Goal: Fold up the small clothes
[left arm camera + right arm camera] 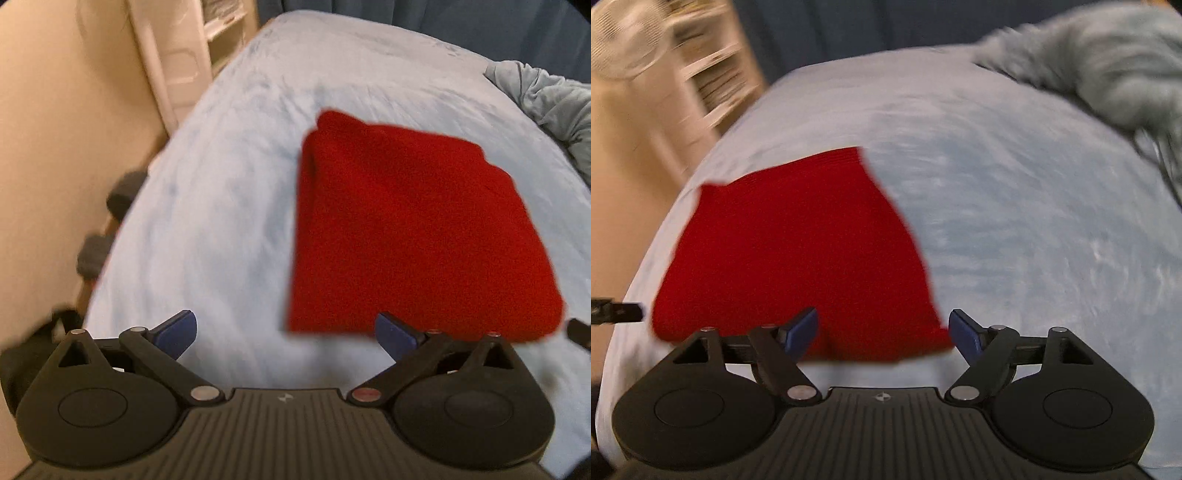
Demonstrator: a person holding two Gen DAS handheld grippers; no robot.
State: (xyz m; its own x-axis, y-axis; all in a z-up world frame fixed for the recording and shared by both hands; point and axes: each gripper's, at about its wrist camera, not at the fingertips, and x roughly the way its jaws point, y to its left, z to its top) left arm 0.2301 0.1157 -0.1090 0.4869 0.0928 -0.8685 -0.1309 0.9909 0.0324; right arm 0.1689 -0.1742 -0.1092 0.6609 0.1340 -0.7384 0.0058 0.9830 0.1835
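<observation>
A red garment lies folded into a rough rectangle on the light blue bed. It also shows in the right wrist view. My left gripper is open and empty, held above the bed at the garment's near left corner. My right gripper is open and empty, held just above the garment's near right edge. The tip of the left gripper shows at the left edge of the right wrist view. Both views are blurred by motion.
A crumpled grey-blue blanket lies at the bed's far right, also in the right wrist view. A beige wall and white shelving stand left of the bed. Dark curtains hang behind.
</observation>
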